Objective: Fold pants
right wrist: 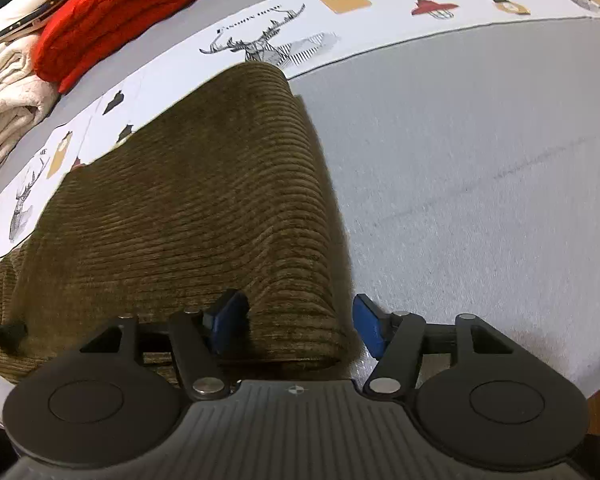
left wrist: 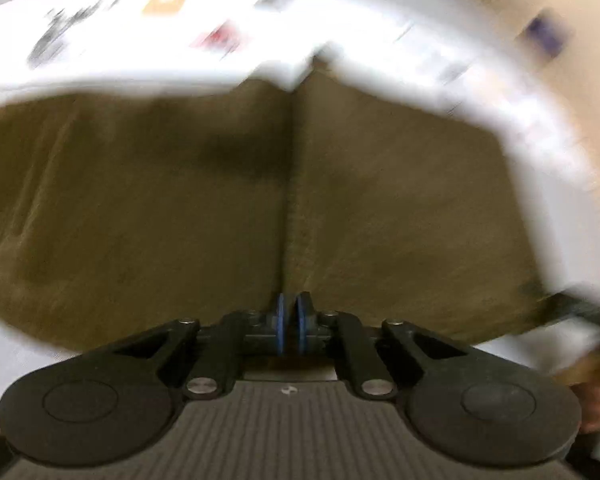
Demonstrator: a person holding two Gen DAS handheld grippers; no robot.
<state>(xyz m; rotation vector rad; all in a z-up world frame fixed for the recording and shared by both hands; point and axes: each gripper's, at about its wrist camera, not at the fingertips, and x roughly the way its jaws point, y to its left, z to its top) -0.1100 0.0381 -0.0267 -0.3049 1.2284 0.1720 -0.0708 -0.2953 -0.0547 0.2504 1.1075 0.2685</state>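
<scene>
Grey table (right wrist: 480,160) with deer-print runner (right wrist: 260,40) under brown corduroy pants (right wrist: 188,216); left jaws clamped on pants, right jaws apart.

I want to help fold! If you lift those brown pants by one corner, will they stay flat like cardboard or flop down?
They would probably flop. The brown pants bend in a soft rounded fold where the right gripper straddles them, so they look limp. The thick ribbed cloth likely makes them fairly heavy, and grippy, not slippery. The left gripper is pinched on the cloth.
</scene>
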